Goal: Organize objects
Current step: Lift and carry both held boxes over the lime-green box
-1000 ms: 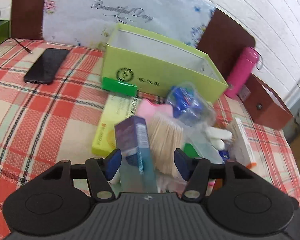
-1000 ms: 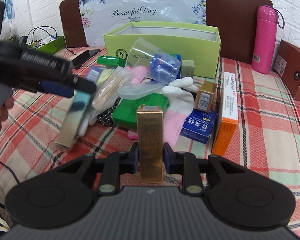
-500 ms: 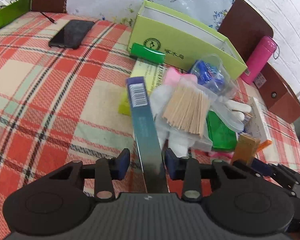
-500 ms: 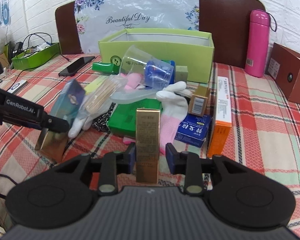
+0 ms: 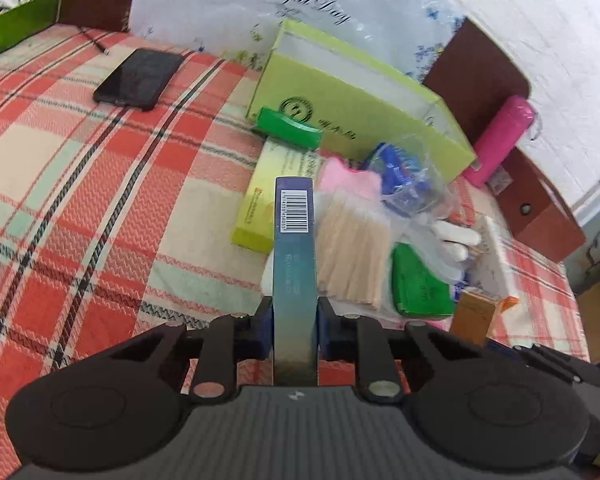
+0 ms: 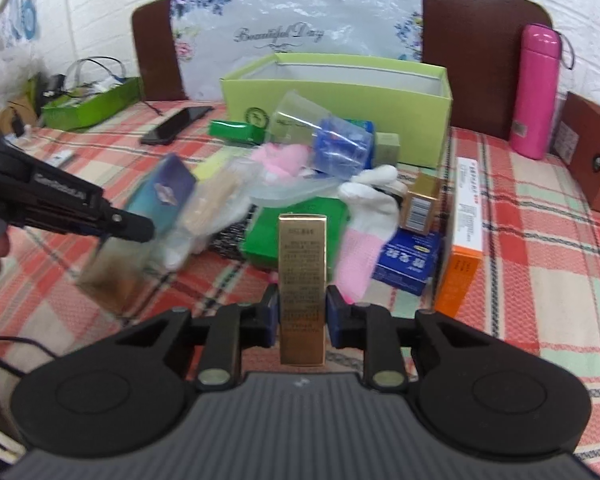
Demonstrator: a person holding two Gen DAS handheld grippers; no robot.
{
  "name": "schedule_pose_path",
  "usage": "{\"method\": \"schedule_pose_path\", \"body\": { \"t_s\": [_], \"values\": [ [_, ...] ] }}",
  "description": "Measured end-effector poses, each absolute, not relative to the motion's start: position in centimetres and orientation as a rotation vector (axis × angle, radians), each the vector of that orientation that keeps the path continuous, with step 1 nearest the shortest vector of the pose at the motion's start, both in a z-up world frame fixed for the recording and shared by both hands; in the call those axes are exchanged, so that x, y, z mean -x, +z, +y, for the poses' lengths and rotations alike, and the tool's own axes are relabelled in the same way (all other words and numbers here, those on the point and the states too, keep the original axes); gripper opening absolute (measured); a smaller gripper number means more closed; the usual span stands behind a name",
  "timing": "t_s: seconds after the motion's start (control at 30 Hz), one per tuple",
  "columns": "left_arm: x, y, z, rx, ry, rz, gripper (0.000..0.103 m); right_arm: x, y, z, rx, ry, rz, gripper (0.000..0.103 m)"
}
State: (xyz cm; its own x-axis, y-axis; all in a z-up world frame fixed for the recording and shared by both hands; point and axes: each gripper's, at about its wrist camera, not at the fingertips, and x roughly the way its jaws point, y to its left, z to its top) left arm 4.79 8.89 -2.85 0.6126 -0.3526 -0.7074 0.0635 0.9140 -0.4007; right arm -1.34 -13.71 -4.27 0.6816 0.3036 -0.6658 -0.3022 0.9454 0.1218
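Tongs [image 5: 294,330] closing on teal box [image 5: 294,264] (barcoded)

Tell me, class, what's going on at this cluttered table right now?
A person is sorting a pile of small items on a plaid tablecloth, a gripper in each hand. The left gripper is closing on a slim blue-teal box, which sits between its pads. The right gripper is closing on a gold box between its pads. Behind the pile stands an open lime-green box, seemingly empty. Gloves, toothpicks and other packets still lie loose.
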Motion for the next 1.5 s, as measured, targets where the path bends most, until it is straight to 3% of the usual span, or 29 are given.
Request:
{"method": "schedule_pose_path", "body": {
  "t_s": [0.4,0.57,0.97,1.27,1.5],
  "values": [
    [-10.3,8.2,8.3,0.250,-0.354,0.590,0.022,-6.9,6.5,-14.3,-0.212,0.453,0.555,0.023],
    [-16.3,10.4,6.5,0.212,-0.365,0.572,0.022,-13.8,8.3,-14.1,-0.240,0.393,0.550,0.023],
    [-29.2,5.6,4.0,0.192,-0.318,0.764,0.022,-27.4,1.6,-13.3,-0.197,0.193,0.720,0.023],
    [-31.9,3.4,4.2,0.147,-0.304,0.839,0.022,-32.1,-4.6,-12.9,-0.272,0.155,0.912,0.023],
    [-33.6,1.1,4.3,0.137,-0.260,0.872,0.022,-32.9,-6.1,-11.5,-0.272,0.161,0.962,0.024]
  ]
}}
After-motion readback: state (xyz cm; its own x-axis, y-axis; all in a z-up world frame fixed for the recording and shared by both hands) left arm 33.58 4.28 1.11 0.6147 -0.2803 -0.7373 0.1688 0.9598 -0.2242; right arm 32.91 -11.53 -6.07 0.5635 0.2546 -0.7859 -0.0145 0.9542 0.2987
